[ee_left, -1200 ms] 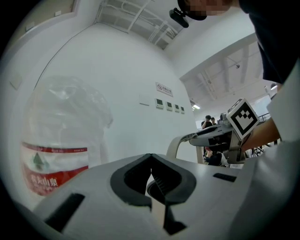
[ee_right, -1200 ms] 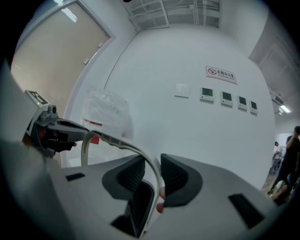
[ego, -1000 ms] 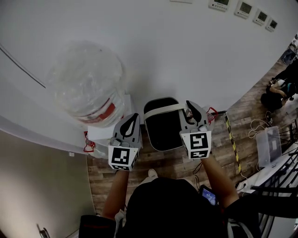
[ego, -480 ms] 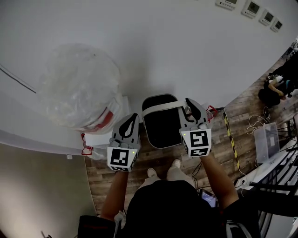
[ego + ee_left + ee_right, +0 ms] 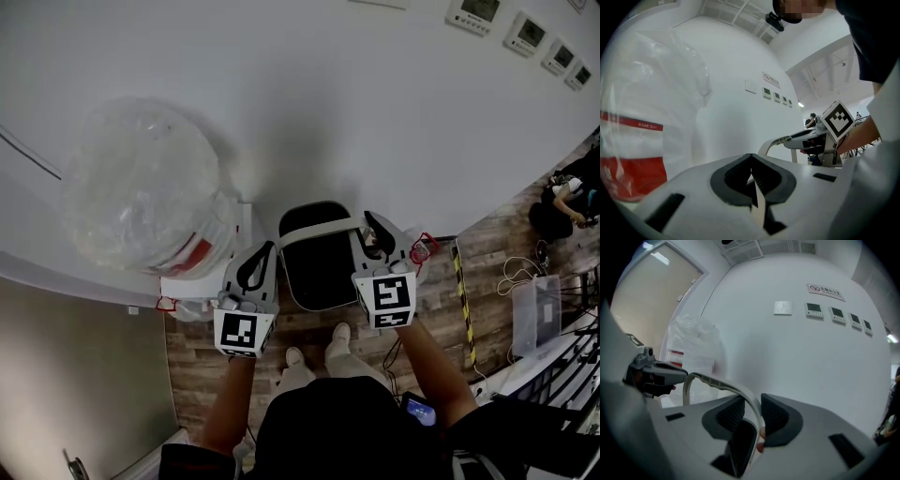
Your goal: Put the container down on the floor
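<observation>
Your right gripper [image 5: 373,225] sits at the right end of the container [image 5: 323,262], a black bin seen from above with a white handle [image 5: 323,227] arching across its open top. In the right gripper view, the ribbed pads [image 5: 774,416] are closed on that handle [image 5: 723,383], with the strap pinched between them and the container's dark wall [image 5: 740,446] hanging just below the grip.

The container is against the foot of the white wall [image 5: 375,103], over the wood floor [image 5: 197,366]. No view shows whether its base touches the boards.

Your left gripper [image 5: 269,248] is just off the container's left edge, level with the right gripper. In the left gripper view its jaws meet tip to tip with nothing between them [image 5: 751,180]. Beyond them, the handle [image 5: 776,142] runs across to the right gripper [image 5: 813,138].

Left of the container, past your left gripper, a large clear plastic bag [image 5: 141,187] with a red and white band sits on a white box [image 5: 202,281] by the wall. Your shoes [image 5: 340,333] stand on the floor on the near side of the container. To the container's right, a yellow and black strip [image 5: 463,300] lies on the boards. Farther right is a clear plastic bin [image 5: 528,314]. High on the wall, above and to the right of the container, is a row of small panels [image 5: 481,11].
</observation>
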Demonstrator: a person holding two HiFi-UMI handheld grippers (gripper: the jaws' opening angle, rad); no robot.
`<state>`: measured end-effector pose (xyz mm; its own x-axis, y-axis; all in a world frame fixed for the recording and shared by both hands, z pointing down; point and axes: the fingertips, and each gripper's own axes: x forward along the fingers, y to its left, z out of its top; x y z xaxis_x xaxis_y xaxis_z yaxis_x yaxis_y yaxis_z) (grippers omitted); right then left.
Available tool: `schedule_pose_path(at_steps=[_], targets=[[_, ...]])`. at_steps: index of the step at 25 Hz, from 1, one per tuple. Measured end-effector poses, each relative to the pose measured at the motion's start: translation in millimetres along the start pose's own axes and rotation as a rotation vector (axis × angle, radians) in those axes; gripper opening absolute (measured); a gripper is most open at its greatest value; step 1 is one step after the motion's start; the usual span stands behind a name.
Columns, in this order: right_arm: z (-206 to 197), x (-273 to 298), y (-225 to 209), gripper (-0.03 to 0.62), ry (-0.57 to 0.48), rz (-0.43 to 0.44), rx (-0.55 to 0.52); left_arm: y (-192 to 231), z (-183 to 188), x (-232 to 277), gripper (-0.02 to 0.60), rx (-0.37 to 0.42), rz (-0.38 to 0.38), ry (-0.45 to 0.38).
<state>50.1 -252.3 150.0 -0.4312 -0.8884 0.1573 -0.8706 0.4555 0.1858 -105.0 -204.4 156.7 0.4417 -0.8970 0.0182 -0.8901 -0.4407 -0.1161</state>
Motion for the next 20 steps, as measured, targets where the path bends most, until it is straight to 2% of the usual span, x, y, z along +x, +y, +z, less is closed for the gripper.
schedule_pose_path(at_steps=[5,10,14,20], targets=[[-15.5,11.4,-4.9,0.110,0.018,0.061,-0.012,-12.4,-12.0,9.5,0.018,-0.007,0.042,0.038],[-30.7,25.1,-10.9,0.110,0.024,0.104,-0.017,-16.4,-11.6,22.0,0.018,-0.035,0.100,0.012],[-42.2,33.7,-16.1,0.110,0.029,0.115,-0.012,-8.7,-21.9,29.5,0.018,-0.041,0.149,0.013],[-64.7,38.4,-18.5,0.110,0.021,0.088,0.007,-7.8,-52.5,38.9,0.018,-0.029,0.143,0.029]])
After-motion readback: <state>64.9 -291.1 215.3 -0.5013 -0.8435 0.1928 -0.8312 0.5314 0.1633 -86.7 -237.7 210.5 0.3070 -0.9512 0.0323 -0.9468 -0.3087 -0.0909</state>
